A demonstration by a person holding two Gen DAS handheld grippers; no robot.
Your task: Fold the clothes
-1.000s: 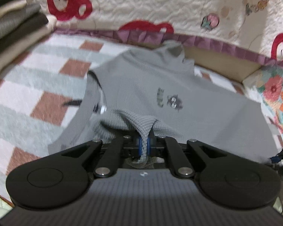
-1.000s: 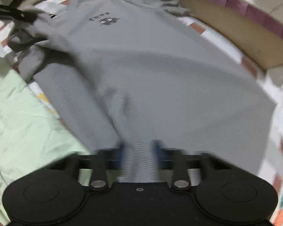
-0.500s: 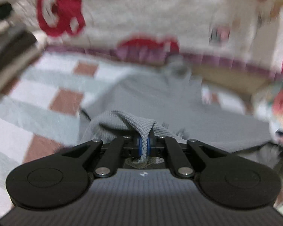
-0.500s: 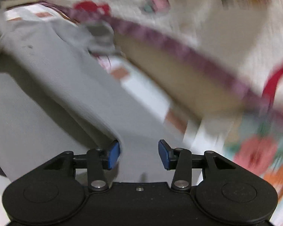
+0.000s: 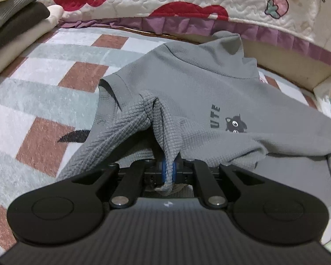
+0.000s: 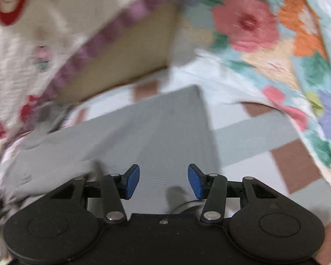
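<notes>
Blue-padded jaws of the left gripper (image 5: pixel 168 172) are clamped tight on a bunched fold of the grey waffle-knit shirt (image 5: pixel 209 92), which spreads across the middle of the frame over a checked blanket (image 5: pixel 44 92). Printed on its chest, right of centre, are the letters "UTE" beside a small black cat figure. Lower centre in its own view, the right gripper (image 6: pixel 163 182) stands wide apart, holding nothing, above the shirt's flat grey cloth.

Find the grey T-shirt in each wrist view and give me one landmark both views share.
Left wrist: the grey T-shirt fills the centre and right, a pinch of it clamped in the left gripper.
Right wrist: its plain part lies centre-left, under the open right gripper.
Shared landmark: the purple frill of the bear quilt.
</notes>
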